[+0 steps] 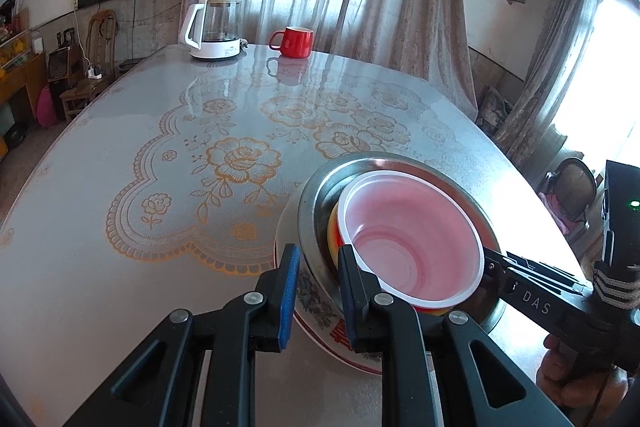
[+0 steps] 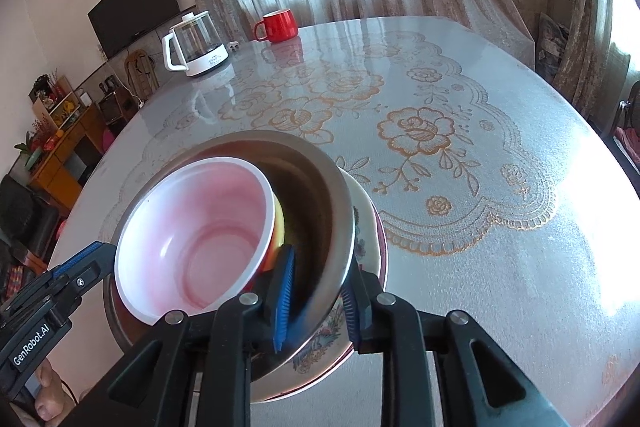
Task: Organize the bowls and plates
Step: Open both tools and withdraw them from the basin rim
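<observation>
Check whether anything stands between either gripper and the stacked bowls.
Nothing visible does. The left gripper and right gripper each straddle the rim of the metal bowl, which holds the pink bowl and sits on the floral plate.

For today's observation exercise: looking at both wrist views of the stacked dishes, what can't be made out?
- Left wrist view: the flowered ceramic plate is mostly covered by the steel bowl and left claw.
- Both views: the yellow-and-red item under the pink plastic bowl shows only a sliver.
</observation>
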Tool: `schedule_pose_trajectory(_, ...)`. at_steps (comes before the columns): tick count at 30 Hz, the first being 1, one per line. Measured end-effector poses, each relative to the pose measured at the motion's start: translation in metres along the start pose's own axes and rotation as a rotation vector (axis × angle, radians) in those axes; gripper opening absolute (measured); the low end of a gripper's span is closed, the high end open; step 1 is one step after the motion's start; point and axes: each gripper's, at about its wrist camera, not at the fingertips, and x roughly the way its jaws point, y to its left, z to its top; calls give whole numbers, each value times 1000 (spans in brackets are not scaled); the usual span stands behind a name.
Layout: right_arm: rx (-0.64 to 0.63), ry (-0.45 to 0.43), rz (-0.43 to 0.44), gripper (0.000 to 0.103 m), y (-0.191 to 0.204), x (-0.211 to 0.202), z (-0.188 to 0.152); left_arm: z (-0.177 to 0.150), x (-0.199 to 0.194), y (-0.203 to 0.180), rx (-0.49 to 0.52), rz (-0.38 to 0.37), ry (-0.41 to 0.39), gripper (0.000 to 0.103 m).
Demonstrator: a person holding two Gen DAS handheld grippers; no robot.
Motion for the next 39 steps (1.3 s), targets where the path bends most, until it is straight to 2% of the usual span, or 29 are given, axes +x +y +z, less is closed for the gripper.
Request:
schedule_pose_trajectory(23, -16, -43, -46, 26, 7, -19, -12, -12, -14, 5, -25, 29, -24, 22)
schedule_pose_trajectory(31, -46, -100, -85, 27, 15, -34, -17, -18, -23, 10, -32, 61, -47, 25)
schedule_pose_trajectory(39, -74, -186, -120, 30, 26, -57, -26, -27, -34, 18, -32, 125, -92, 33)
